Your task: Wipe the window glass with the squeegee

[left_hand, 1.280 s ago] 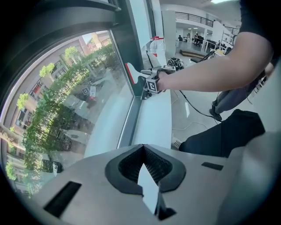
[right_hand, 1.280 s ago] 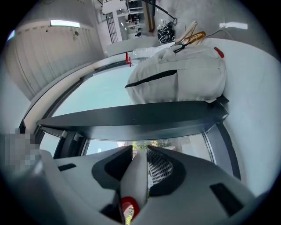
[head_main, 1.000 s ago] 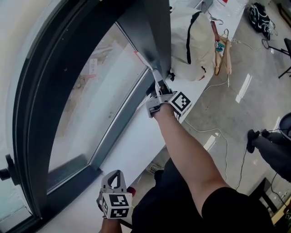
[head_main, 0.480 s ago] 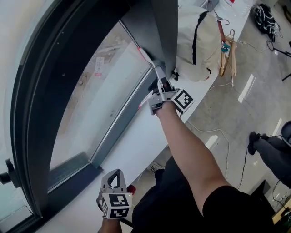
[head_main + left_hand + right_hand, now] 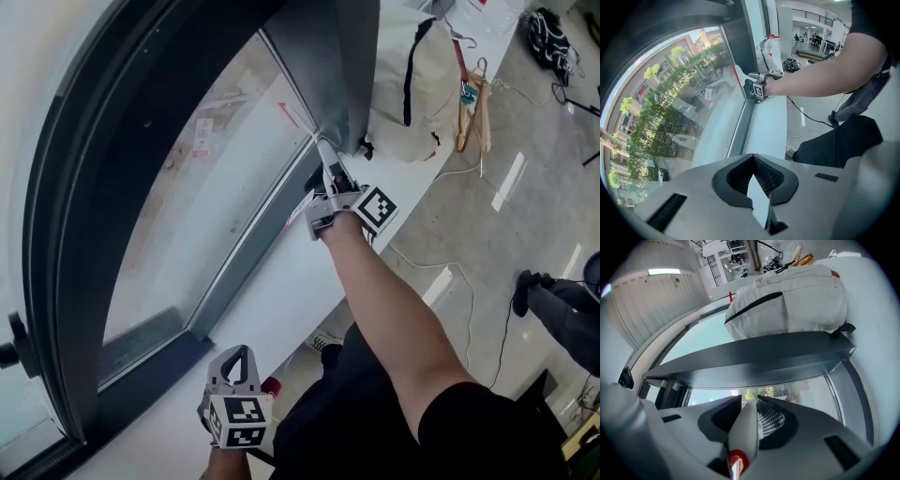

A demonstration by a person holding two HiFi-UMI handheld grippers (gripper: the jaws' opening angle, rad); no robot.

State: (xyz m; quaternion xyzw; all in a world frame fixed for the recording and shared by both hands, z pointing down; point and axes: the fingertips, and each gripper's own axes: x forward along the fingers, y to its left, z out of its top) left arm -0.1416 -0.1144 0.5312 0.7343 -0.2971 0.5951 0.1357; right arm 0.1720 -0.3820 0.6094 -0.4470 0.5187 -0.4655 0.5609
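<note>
Squeegee (image 5: pixel 324 161) handle, white with a red ring near its end, sat clamped between the jaws of the right gripper (image 5: pixel 323 184), and its thin blade end reached up onto the window glass (image 5: pixel 206 187) at the far corner, close under the dark frame (image 5: pixel 319 56) that crossed above it. In the right gripper view the two jaws pressed on either side of the white handle, with the glass and the underside of the dark frame directly ahead. The right arm stretched out over the white sill (image 5: pixel 281 291) that ran along the bottom of the pane. The left gripper (image 5: pixel 238 360) hung low and well apart from the squeegee, near the person's body at the near end of the sill; its jaws met at the tips with nothing held between them, pointing along the sill toward the other gripper. Beyond the frame a cream bag (image 5: pixel 412 84) with dark straps lay on the sill, wooden hangers (image 5: pixel 466 103) just beside it, and a pale cable (image 5: pixel 450 272) trailed across the grey floor.
</note>
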